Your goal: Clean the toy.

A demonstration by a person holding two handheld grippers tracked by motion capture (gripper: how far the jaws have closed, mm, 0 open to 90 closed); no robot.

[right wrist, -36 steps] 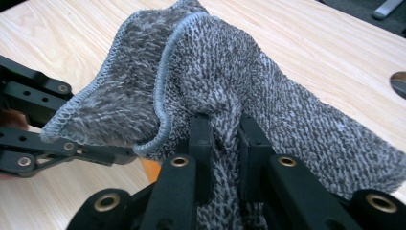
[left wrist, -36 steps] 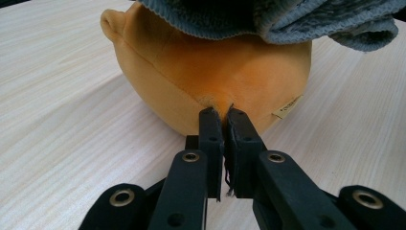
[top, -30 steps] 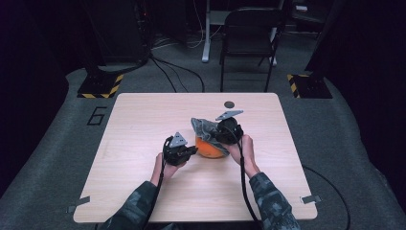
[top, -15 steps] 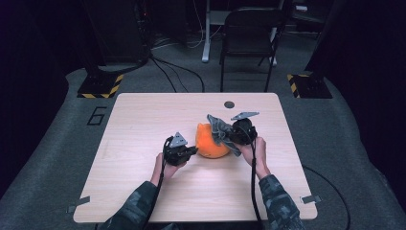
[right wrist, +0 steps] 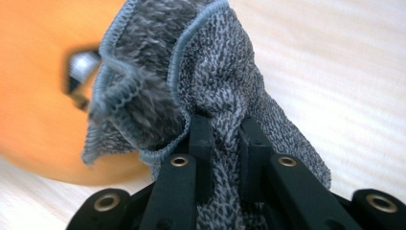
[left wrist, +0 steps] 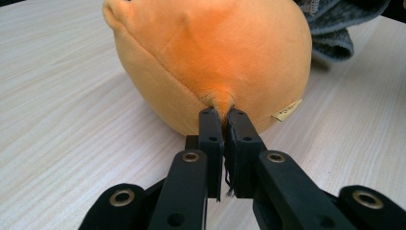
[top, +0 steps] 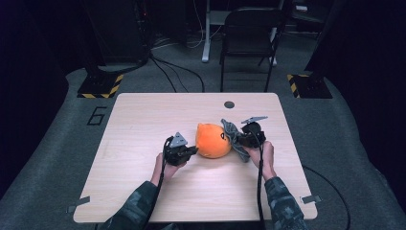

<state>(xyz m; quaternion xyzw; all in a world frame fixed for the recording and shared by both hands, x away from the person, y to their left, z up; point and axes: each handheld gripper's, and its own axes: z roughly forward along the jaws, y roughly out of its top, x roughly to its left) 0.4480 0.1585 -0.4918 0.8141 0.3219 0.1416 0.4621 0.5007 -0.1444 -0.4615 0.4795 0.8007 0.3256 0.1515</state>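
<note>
High view first: I see the wooden table [top: 143, 120] with the orange plush toy [top: 213, 140] lying near its middle, the left gripper [top: 190, 152] at one flank of the toy and the right gripper [top: 238, 139] at the other. A grey knitted cloth [top: 233, 135] hangs between the right gripper and the toy, draped against the toy's side.

Left gripper view: I find the left gripper [left wrist: 223, 125] with its jaws drawn together on a small pinch of orange fabric at the toy's lower side. The plush toy [left wrist: 210, 57] sits directly ahead of the jaw tips and rests on the table [left wrist: 62, 120]. A small pale label [left wrist: 287, 109] is sewn to the toy just to the right of the jaw tips. Beyond the toy, up and to the right of the jaws, part of the grey cloth [left wrist: 335, 28] lies on the wood.

Right gripper view: I find the right gripper [right wrist: 225, 129] clamped on the grey cloth [right wrist: 210, 76], a fold of knit squeezed between the two jaws and bunching up above them. The toy [right wrist: 38, 96] is to the left of the jaws, behind the cloth, blurred; a dark patch on it shows at the cloth's edge, and I cannot tell what it is.
</note>
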